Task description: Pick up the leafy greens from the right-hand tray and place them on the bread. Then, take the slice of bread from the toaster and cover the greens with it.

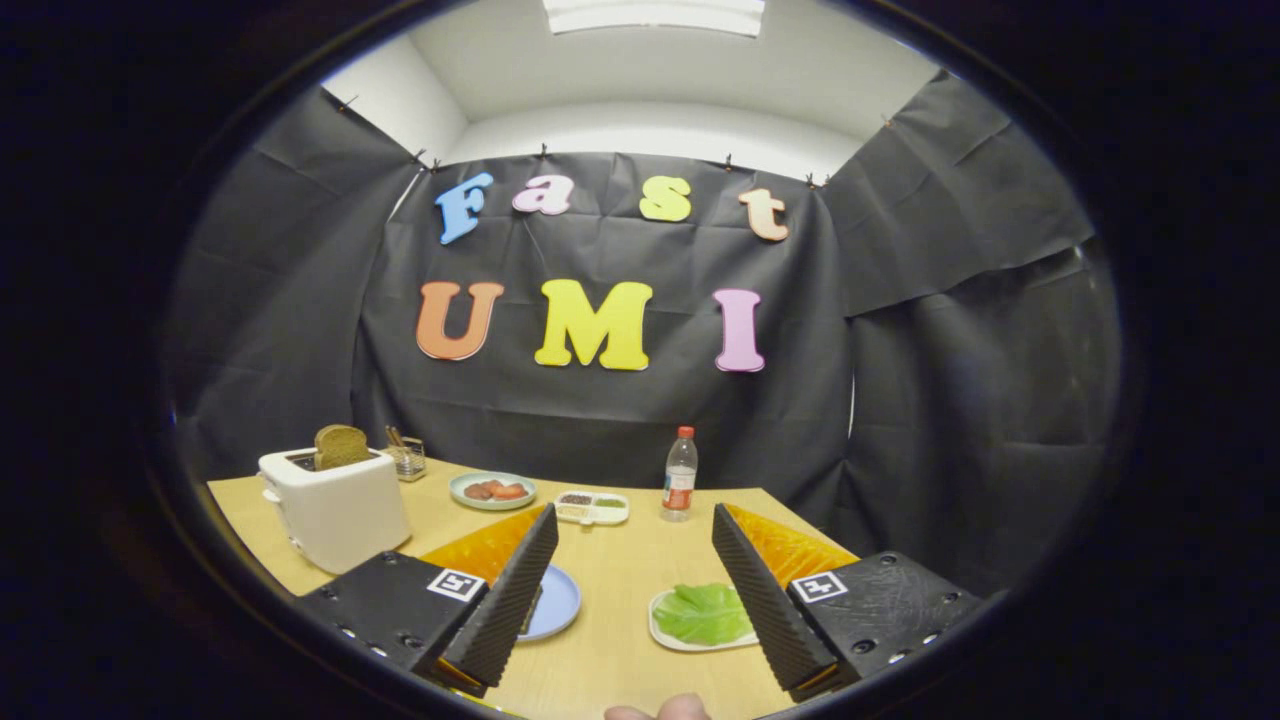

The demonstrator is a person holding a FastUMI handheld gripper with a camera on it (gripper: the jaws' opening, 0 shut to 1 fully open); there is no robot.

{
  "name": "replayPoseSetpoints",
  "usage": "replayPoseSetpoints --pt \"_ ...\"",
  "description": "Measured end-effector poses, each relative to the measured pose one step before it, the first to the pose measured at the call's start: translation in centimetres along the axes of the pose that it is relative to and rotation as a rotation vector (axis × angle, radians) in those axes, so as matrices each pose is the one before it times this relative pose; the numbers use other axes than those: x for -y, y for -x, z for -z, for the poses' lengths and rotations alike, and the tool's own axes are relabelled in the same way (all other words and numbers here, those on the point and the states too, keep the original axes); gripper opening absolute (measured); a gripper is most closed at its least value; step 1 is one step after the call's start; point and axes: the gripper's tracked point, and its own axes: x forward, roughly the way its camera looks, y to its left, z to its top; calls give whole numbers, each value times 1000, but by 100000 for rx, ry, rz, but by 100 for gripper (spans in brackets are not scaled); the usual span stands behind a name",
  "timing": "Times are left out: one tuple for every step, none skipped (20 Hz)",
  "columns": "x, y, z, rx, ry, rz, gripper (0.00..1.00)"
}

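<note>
Leafy greens [703,612] lie flat on a white oval tray [664,634] on the wooden table [630,560], just inside the right finger [765,600] of the gripper [634,525] and partly hidden behind its ribbed black pad. The gripper's two fingers stand wide apart and hold nothing — bare tabletop shows in the gap between them. Beside the left finger [510,600] sits a blue plate [558,603], mostly covered by that finger, so what lies on it cannot be made out. Beyond the left finger, toward the far corner of the table, stands a white toaster [335,510] with a slice of brown bread [341,446] sticking up out of its slot. Behind the toaster is a small wire holder [406,456]. Farther back, between the fingertips, a pale green plate [492,490] carries reddish food, and next to it rests a small divided dish [592,507] of condiments. A clear plastic bottle [680,475] with a red cap stands upright just beyond the right fingertip. A fingertip of the person's hand [658,711] shows at the near edge — below the gap.
</note>
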Motion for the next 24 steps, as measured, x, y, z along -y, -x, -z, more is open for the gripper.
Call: replayPoseSetpoints --pt "129 45 -227 415 302 270 95" --pt "86 39 -139 313 207 42 95" --pt "170 15 -8 66 -79 76 95" --pt "189 -80 -74 -52 -280 56 95" --pt "271 -67 99 -296 -389 152 95" --pt "298 -43 -49 -217 -306 372 95" --pt "308 -69 43 -150 -131 432 95" --pt "375 -48 -99 -57 -151 568 95" --pt "384 -72 -16 80 -15 469 95" --pt "417 -36 -86 -48 170 575 95" --pt "328 -92 5 80 168 438 95" --pt "417 -86 -104 -118 216 421 95" --pt "596 -170 98 -297 203 589 95" --pt "577 -258 44 -647 -173 631 95" --pt "610 -254 331 -1095 -655 315 95" --pt "533 -269 259 -1387 -780 85 95" --pt "733 -357 242 -1791 -1526 238 95" --pt "777 -372 323 -2035 -1795 490 95" --pt "797 -539 385 -1873 -1686 587 95" --pt "807 -534 393 -1896 -1455 515 95" --pt "898 -588 561 -2253 -1477 1000 95" --pt "770 -612 489 -2294 -2046 349 95" --pt "618 -576 691 -2738 -2638 111 95" --pt "671 -724 730 -3233 -2954 -19 95"
